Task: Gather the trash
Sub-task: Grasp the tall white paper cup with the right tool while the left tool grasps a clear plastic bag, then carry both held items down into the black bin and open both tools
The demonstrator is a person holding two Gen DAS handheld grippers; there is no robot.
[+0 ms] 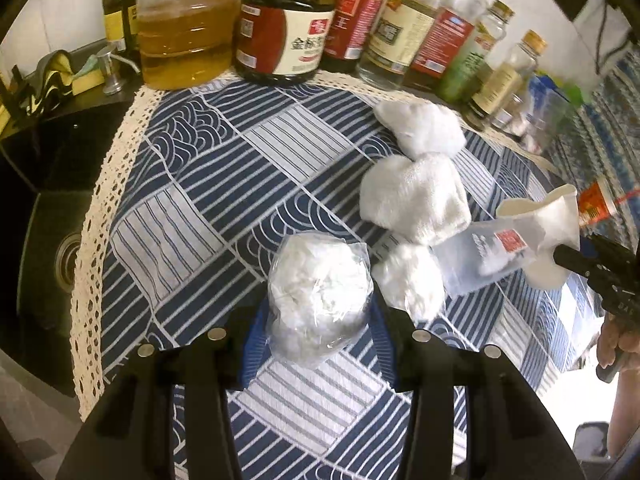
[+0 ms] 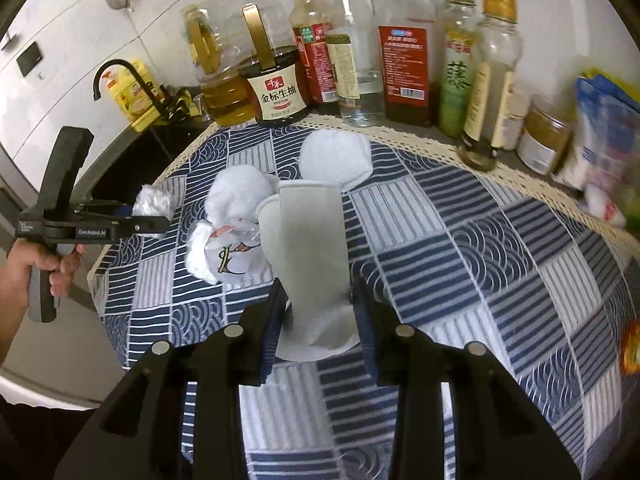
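Two views show the same desk (image 1: 192, 184), covered with a blue and white patterned cloth (image 1: 280, 152).

From the left wrist view, the left gripper (image 1: 320, 312) has its fingers clenched on a clear plastic bag (image 1: 318, 300) stuffed with white crumpled paper. Beyond it, three white paper balls (image 1: 416, 196) lie close together on the cloth. At the right edge, the right gripper (image 1: 572, 258) holds a crushed white paper cup (image 1: 552, 216), and a clear wrapper (image 1: 488, 256) lies beside it. Bottles of oil and sauce (image 1: 280, 28) stand in a row along the far edge of the desk. A dark sink (image 1: 60, 248) is at the left.

From the right wrist view, the fingers (image 2: 276, 320) of the right gripper (image 2: 320, 312) grasp the flattened paper cup (image 2: 312, 240) on both its sides. The paper balls (image 2: 240, 196) lie just behind the cup. At the left, a hand (image 2: 36, 268) holds the left gripper (image 2: 150, 212) with the plastic bag (image 2: 154, 200) between its fingers, near the left edge of the desk (image 2: 560, 200).
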